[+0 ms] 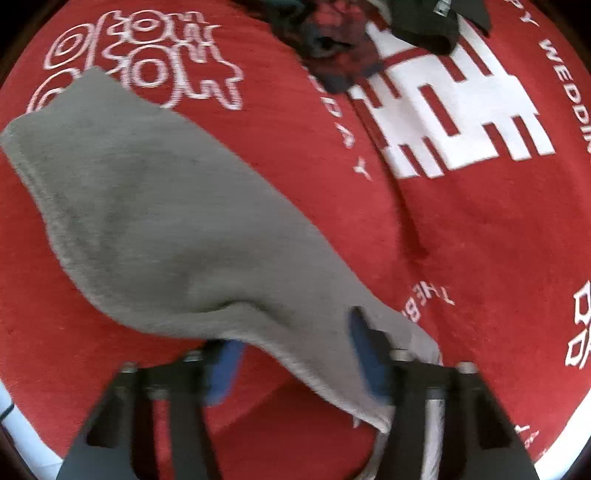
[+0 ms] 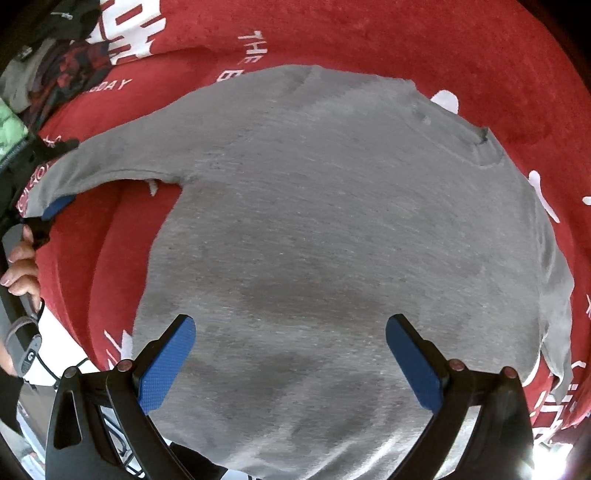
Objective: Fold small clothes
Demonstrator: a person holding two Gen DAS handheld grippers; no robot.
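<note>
Sleeve (image 1: 155, 206) | clamped in left tool (image 1: 295, 358) | shirt (image 2: 332, 240) under right tool (image 2: 290, 362)

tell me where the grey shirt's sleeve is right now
In the right wrist view the sleeve stretches off the grey shirt toward the left edge, its cuff between the left gripper fingers, over the red blanket.

Left pinching, right spread

My left gripper (image 1: 295, 365) points steeply down, its blue pads closed on the grey shirt's sleeve (image 1: 155, 206). My right gripper (image 2: 291, 362) points straight down, jaws wide apart, holding nothing.
</note>
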